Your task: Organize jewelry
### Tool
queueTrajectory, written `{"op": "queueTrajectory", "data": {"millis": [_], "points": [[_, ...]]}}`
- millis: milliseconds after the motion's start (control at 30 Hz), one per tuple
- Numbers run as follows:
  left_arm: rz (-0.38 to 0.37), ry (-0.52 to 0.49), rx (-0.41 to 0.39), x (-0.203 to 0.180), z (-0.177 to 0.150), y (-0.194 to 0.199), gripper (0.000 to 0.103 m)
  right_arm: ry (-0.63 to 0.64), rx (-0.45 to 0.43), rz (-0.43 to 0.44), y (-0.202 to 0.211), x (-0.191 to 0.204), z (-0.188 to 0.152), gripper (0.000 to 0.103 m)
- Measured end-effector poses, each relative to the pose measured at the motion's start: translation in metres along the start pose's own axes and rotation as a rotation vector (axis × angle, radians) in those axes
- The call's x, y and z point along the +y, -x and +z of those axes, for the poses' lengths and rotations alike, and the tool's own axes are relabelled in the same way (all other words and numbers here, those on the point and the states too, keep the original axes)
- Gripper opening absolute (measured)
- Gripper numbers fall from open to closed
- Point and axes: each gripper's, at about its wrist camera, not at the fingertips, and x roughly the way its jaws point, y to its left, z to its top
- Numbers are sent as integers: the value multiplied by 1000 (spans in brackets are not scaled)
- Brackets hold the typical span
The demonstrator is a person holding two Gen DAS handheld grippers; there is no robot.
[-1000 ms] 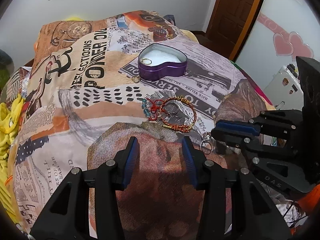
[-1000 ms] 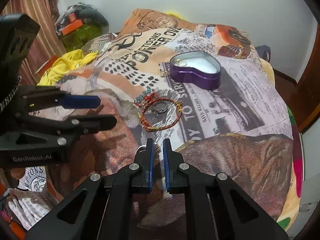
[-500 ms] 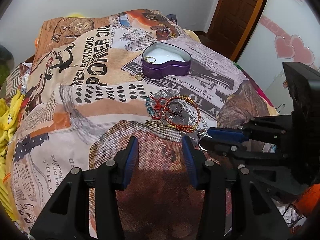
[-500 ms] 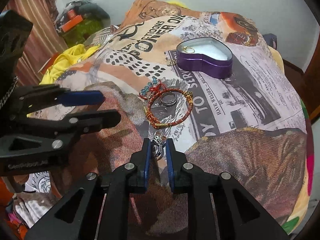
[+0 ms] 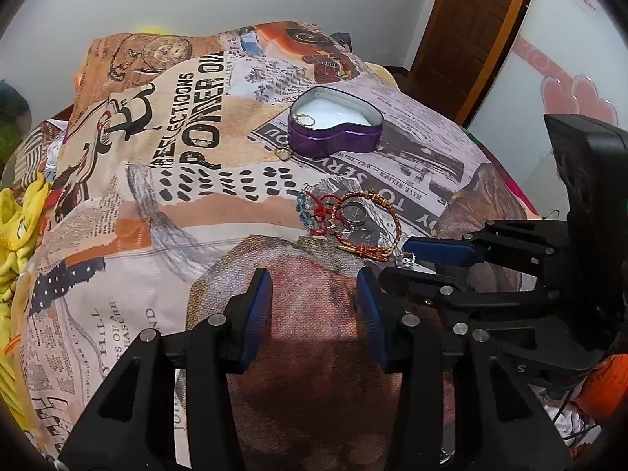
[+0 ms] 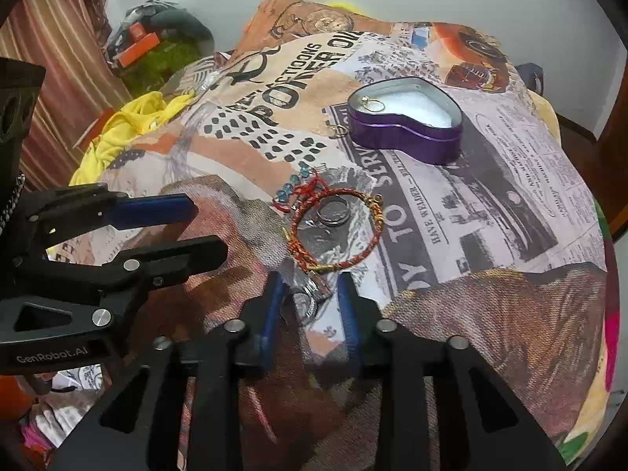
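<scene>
Going left to right across the bed: the left claw (image 5: pixel 314 306) hovers over the printed blanket (image 5: pixel 117 235) with its fingers apart and nothing between them, probably just waiting its turn. Right of it sits the pile of loose stuff: a blue-beaded red cord charm (image 6: pixel 298 192), a red and gold braided bracelet (image 6: pixel 333 231) with a plain silver ring (image 6: pixel 333 212) lying inside its loop. Just below that, the right claw (image 6: pixel 310 294) is spread apart around a sparkly silver ring (image 6: pixel 308 300), which lies on the blanket between the fingers, so I'd guess it's lining up a grab. Further back and to the right, the purple heart-shaped tin (image 6: pixel 408 117) is open, one gold ring (image 6: pixel 373 104) already inside, another gold piece (image 6: pixel 339 130) beside its wall.
</scene>
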Motion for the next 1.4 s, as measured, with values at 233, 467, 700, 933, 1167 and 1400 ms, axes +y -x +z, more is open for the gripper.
{"op": "queueTrajectory", "data": {"millis": [233, 467, 700, 933, 1167, 1400], "points": [[-2, 8, -4, 4, -1, 1, 45, 45, -17, -37, -3, 7, -2, 26], [-7, -5, 1, -1, 1, -2, 45, 12, -33, -25, 2, -1, -2, 13], [-24, -22, 12, -14, 7, -11, 45, -4, -73, -40, 14, -10, -2, 13], [-46, -26, 16, -25, 19, -21, 45, -31, -128, -74, 28, -28, 1, 13], [-52, -57, 39, -38, 29, -39, 36, -56, -160, -93, 37, -43, 1, 13], [-42, -41, 58, -36, 39, -57, 33, -72, -171, -89, 38, -56, 3, 13]]}}
